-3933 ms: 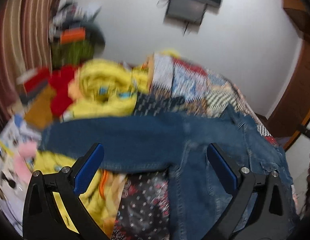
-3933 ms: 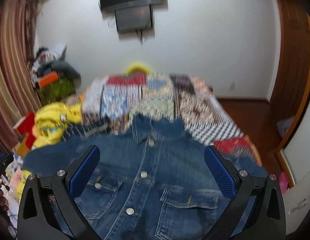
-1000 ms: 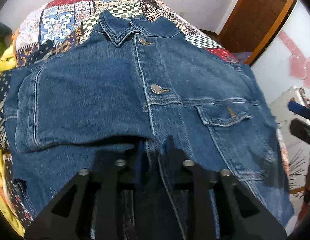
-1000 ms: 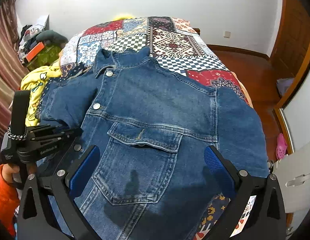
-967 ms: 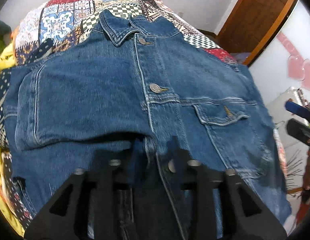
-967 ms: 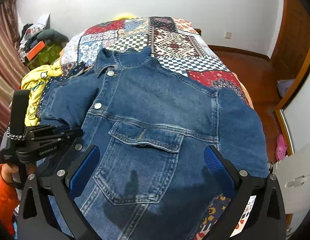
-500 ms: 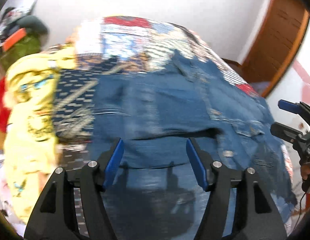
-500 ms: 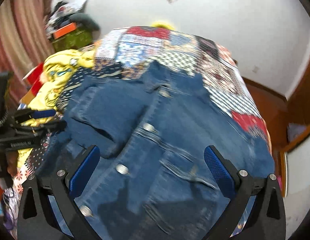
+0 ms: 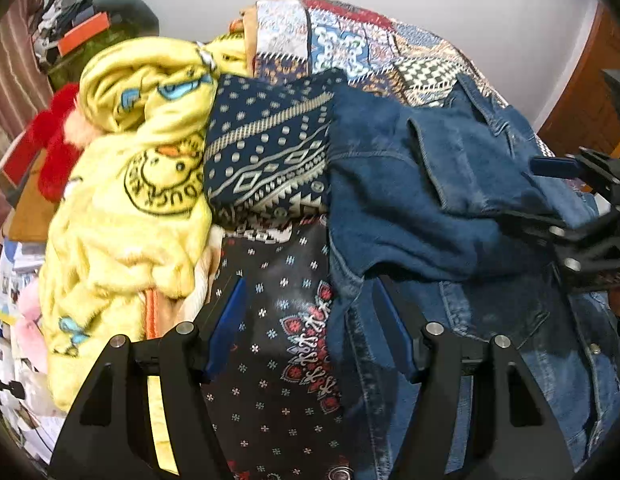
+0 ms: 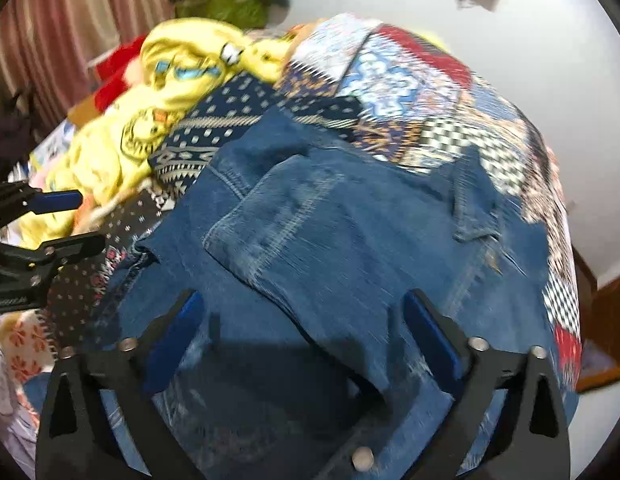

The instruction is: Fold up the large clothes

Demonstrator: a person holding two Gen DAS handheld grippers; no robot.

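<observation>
denim jacket (image 10: 350, 240) on quilt (image 10: 410, 92) | sleeve folded, seemingly | right hand-held gripper (image 10: 305, 340) closing, empty

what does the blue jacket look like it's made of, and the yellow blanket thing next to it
Jacket: looks like denim, mid-blue and faded, with pale contrast stitching along the seams and metal buttons. Yellow blanket: seems a soft fleece or plush, going by its fuzzy, matted nap and rounded folds, printed with cartoon figures; the exact fibre cannot be told.
</observation>
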